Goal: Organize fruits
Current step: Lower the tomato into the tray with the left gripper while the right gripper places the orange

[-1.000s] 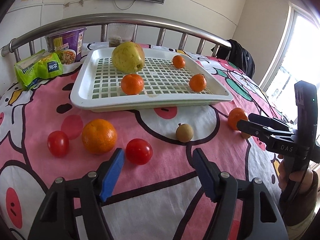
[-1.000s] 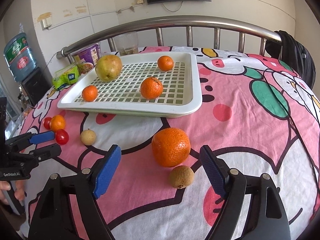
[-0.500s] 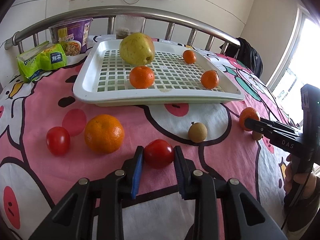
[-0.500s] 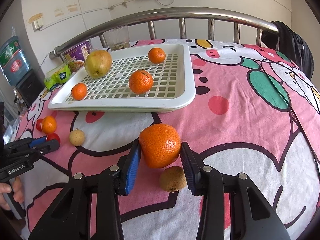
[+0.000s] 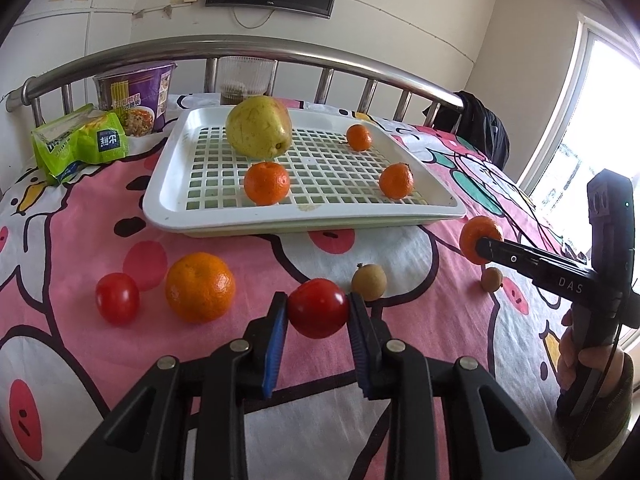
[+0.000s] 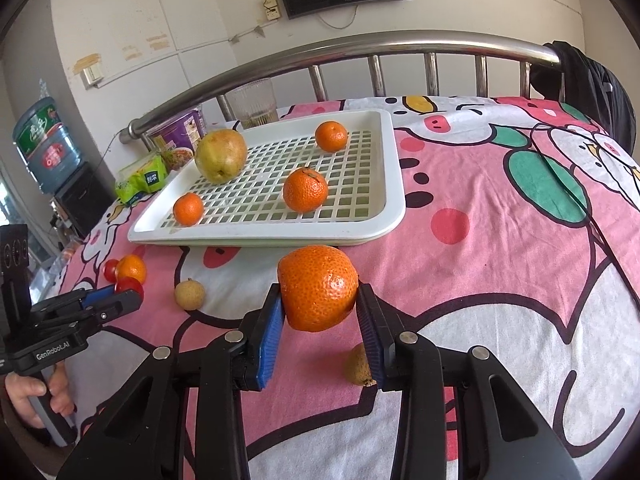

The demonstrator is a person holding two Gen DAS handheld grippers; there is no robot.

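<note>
Left gripper [image 5: 318,316] pinching red tomato [image 5: 319,308] between blue pads, just above bedsheet [image 5: 400,248], near side of white tray [image 5: 168,204]. Right gripper [image 6: 320,316] clamped on orange [image 6: 317,287], lifted, tray [image 6: 394,184] beyond; longan [image 6: 357,366] beneath.

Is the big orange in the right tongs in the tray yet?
Out. The orange sits clamped in the right tongs, short of the white tray.

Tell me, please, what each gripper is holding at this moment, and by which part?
The left gripper clamps a red tomato across its sides. The right gripper clamps an orange across its sides, jaws at mid-height.
</note>
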